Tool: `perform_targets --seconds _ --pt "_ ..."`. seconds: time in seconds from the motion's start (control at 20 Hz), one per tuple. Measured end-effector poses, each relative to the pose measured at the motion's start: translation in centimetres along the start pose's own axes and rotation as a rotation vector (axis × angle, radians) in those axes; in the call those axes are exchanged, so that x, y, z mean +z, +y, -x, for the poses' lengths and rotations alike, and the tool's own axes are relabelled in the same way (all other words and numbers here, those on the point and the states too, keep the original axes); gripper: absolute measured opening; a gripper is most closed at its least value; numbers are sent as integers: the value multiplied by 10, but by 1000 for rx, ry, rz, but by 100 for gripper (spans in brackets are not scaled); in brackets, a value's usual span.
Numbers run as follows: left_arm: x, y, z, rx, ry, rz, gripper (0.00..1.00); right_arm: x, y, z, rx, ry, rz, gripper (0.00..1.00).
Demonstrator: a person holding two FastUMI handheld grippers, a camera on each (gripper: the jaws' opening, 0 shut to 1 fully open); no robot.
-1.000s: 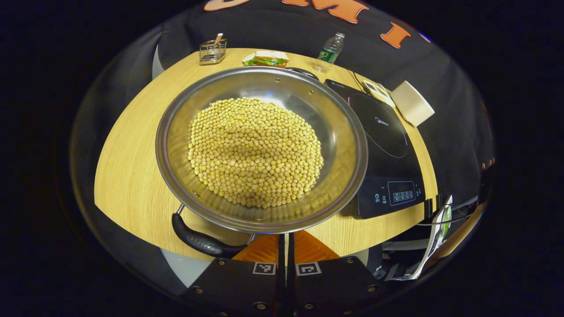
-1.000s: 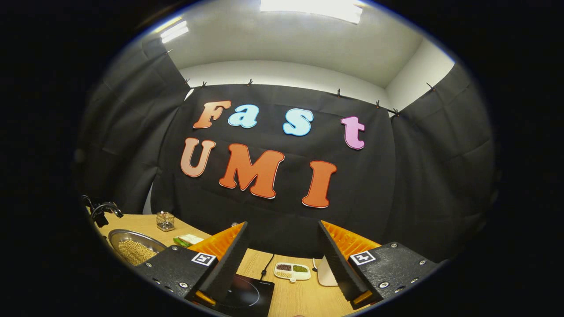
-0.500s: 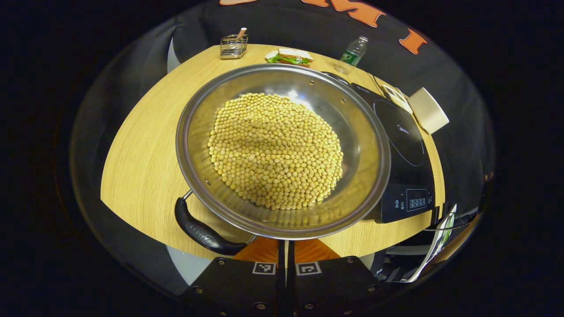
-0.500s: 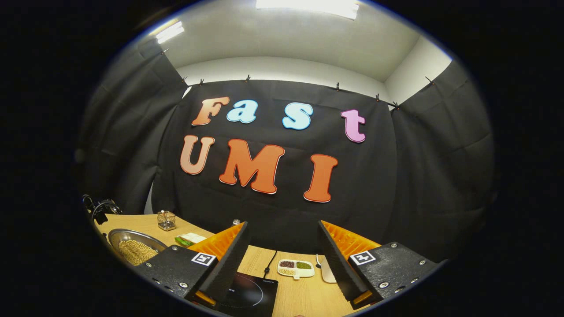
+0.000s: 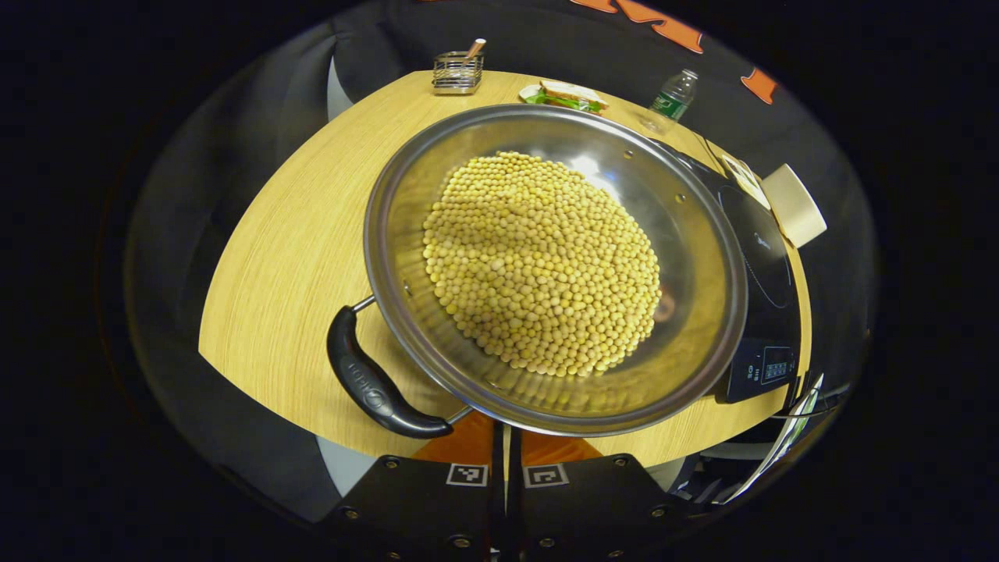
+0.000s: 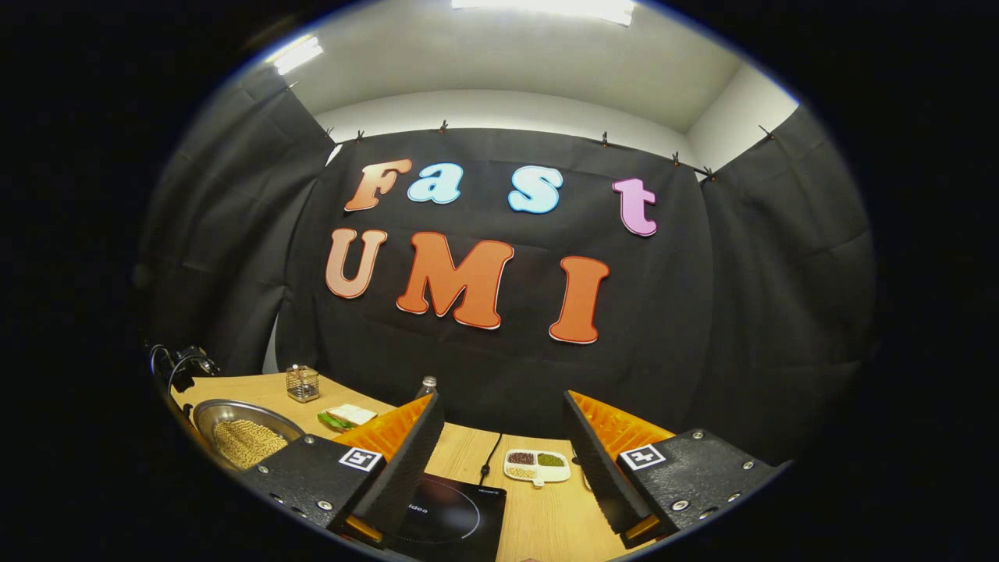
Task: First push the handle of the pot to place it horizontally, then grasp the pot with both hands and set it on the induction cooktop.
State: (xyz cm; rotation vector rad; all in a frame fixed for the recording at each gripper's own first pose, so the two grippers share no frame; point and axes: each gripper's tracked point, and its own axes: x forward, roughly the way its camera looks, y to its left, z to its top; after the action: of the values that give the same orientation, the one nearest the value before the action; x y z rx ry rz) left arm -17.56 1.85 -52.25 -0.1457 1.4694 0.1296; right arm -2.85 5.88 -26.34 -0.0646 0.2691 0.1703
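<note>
A wide steel pot (image 5: 546,265) heaped with yellow beans sits on the wooden table (image 5: 289,257). Its black handle (image 5: 371,382) points to the lower left in the left gripper view. My left gripper (image 5: 506,441) is shut, its tips at the pot's near rim, just right of the handle's end. The black induction cooktop (image 5: 761,257) lies right of the pot, partly hidden by its rim. My right gripper (image 6: 503,453) hangs open above the cooktop (image 6: 453,511), holding nothing, with the pot (image 6: 242,437) far to its left.
At the table's far edge stand a wire holder (image 5: 458,72), a sandwich (image 5: 566,95) and a water bottle (image 5: 670,97). A white roll (image 5: 794,205) and a divided dish of beans (image 6: 537,463) lie beyond the cooktop. The table's near edge runs just under the handle.
In the left gripper view the pot has slid rightward and its handle has swung up to the left. The right gripper stays open and has tilted slightly.
</note>
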Motion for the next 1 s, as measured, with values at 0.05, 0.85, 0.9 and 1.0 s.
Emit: perform_targets --seconds 0.05,0.85,0.9,1.0 --pt "1 5 -1 18 0 1 2 -2 3 -1 3 10 -1 95" --pt "48 75 1 270 -138 -86 0 -60 52 -11 77 163 -46 95" --pt "54 82 2 286 -153 -93 2 -67 54 -11 81 181 -54 95" --pt "68 93 1 319 -192 -112 2 -80 58 -9 84 222 -66 95"
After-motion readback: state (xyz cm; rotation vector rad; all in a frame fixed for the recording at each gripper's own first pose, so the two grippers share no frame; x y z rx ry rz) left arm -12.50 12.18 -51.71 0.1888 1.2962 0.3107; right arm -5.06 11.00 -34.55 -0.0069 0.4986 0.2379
